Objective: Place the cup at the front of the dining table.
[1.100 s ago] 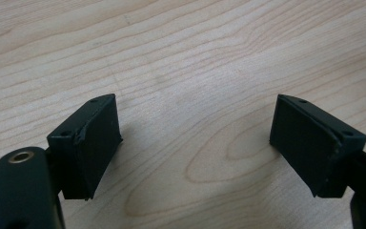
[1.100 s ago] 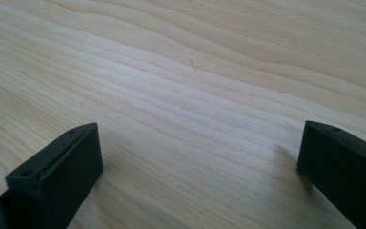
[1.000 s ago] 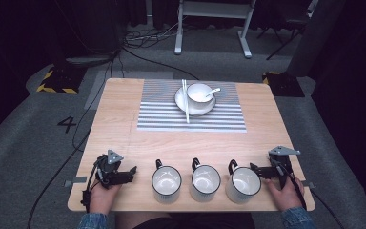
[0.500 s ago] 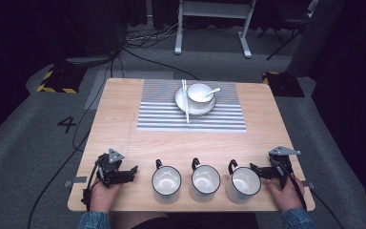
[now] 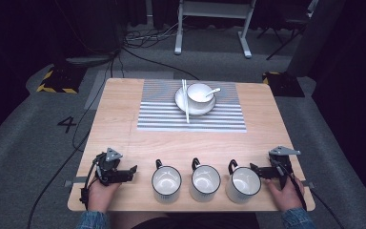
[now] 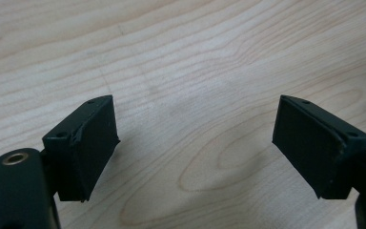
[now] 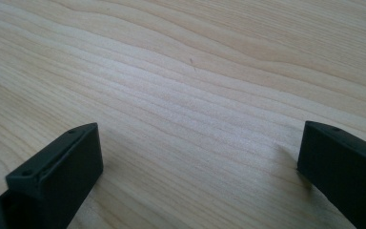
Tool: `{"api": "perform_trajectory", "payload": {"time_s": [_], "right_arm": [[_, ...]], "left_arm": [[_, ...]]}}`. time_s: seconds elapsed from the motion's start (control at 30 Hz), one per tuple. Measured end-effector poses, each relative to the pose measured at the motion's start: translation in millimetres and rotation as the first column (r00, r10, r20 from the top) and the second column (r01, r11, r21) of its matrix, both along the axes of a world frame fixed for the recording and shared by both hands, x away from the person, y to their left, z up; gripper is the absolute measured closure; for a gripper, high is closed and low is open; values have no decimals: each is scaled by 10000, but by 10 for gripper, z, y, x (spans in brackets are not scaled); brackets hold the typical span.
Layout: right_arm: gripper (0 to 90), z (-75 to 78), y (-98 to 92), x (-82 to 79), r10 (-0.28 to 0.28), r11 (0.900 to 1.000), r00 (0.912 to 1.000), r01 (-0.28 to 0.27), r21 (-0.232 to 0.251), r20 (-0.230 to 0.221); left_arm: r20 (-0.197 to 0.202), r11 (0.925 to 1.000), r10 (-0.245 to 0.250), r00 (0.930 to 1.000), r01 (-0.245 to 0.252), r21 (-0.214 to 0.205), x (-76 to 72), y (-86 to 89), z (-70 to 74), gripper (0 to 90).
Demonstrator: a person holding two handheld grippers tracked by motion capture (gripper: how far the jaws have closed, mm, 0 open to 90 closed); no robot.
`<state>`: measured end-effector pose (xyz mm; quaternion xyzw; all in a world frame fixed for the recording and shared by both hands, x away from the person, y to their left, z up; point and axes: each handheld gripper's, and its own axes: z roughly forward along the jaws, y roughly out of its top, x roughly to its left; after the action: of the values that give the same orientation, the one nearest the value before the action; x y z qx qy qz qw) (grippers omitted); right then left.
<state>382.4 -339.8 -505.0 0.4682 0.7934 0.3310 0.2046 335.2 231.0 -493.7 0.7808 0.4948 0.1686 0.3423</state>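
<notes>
At the near edge of a wooden table (image 5: 119,119), a person holds two grippers level on either side of a row of three white mugs. The left gripper (image 5: 132,171) points toward the row with its jaws parted over bare wood, nothing between them, as the left gripper view (image 6: 195,143) confirms. It sits near the left mug (image 5: 166,183) but does not touch it.

The middle mug (image 5: 205,180) and the right mug (image 5: 243,185) stand upright beside the first, close together but apart, all apparently empty. Each has a dark handle turned toward the far left. The right gripper (image 5: 253,168) rests just beside the right mug, tips near its rim, jaws spread wide over empty wood in the right gripper view (image 7: 195,162).

The mugs look like glazed or enamelled ware: stiff, moderately heavy for their size, smooth enough to slip and likely to chip if knocked together. The safest hold is probably one jaw inside and one outside the wall at the rim, or a pinch across the handle (the narrow gaps between mugs leave little room for a side approach).

At the far side, on a striped mat (image 5: 157,119), a bowl (image 5: 200,93) with a spoon (image 5: 213,90) sits on a plate (image 5: 181,102), with chopsticks (image 5: 186,102) laid across it.
</notes>
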Motion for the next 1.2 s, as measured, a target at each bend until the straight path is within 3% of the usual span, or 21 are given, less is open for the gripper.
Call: {"api": "perform_trajectory", "payload": {"time_s": [0.2,0.27,0.5,0.63,0.8,0.97,1.2], "right_arm": [[14,1,-1,0,6,10000,10000,-6,-3,-8],[14,-1,1,-1,-12,10000,10000,12,3,12],[14,-2,-2,0,10,10000,10000,-10,-11,27],[14,-2,-3,0,22,10000,10000,-22,-20,40],[14,-2,-4,-1,25,10000,10000,-24,-23,40],[14,-2,-4,0,25,10000,10000,-25,-20,40],[14,-2,-4,-1,24,10000,10000,-24,-22,38]], "left_arm": [[280,9996,116,9995,-108,-273,-112,37,65,160],[563,9989,160,9983,-136,-438,-187,39,128,161],[1600,9983,123,9870,-30,-578,-333,-96,283,158],[1900,9973,-98,9817,233,-690,-396,-139,367,158],[1759,9933,-103,9843,304,-1118,-434,-220,425,156],[1706,9937,-538,9839,696,-878,-469,-319,464,155],[1794,9774,-980,9789,1286,-1679,-544,-416,529,155]]}}
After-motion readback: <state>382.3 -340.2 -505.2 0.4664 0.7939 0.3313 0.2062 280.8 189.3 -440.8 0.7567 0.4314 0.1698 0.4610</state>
